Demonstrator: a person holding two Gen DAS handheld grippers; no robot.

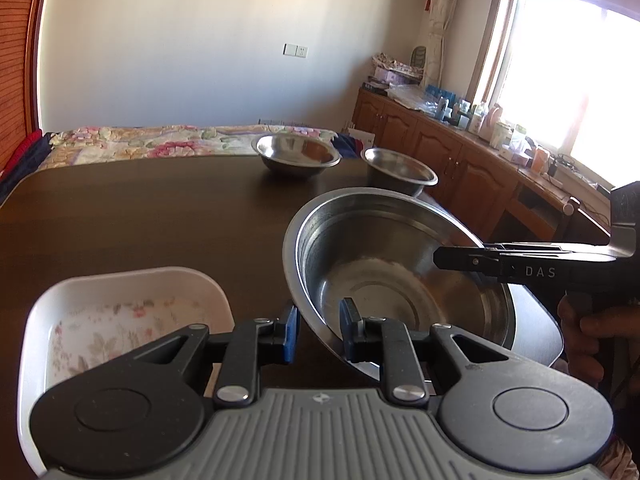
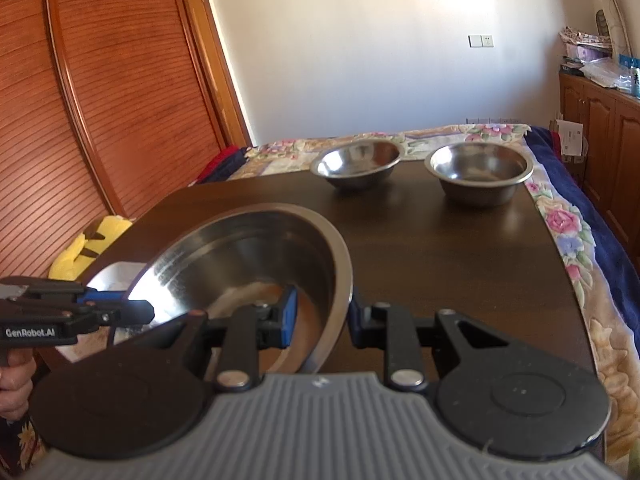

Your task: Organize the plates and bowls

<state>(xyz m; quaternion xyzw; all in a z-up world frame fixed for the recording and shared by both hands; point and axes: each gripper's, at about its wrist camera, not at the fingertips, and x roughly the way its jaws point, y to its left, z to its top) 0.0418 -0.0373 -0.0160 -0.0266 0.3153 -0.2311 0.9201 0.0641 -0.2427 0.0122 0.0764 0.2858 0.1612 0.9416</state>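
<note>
You had three steel bowls: one big bowl (image 1: 396, 276) up front, two small bowls (image 1: 298, 154) (image 1: 400, 170) at the far end of the table (image 1: 140, 220). One white dish (image 1: 120, 312) with a flower print. Two grippers: left gripper (image 1: 319, 330), right gripper (image 2: 322, 316). One table under it all.

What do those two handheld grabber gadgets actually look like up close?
Each is black plastic with a ribbed grey top plate, two round black discs, silver bolts and blue-padded fingers. The left gripper reads "GenRobot.AI" in white on its side; the right gripper shows "DAS". Both have pistol-style handles.
</note>
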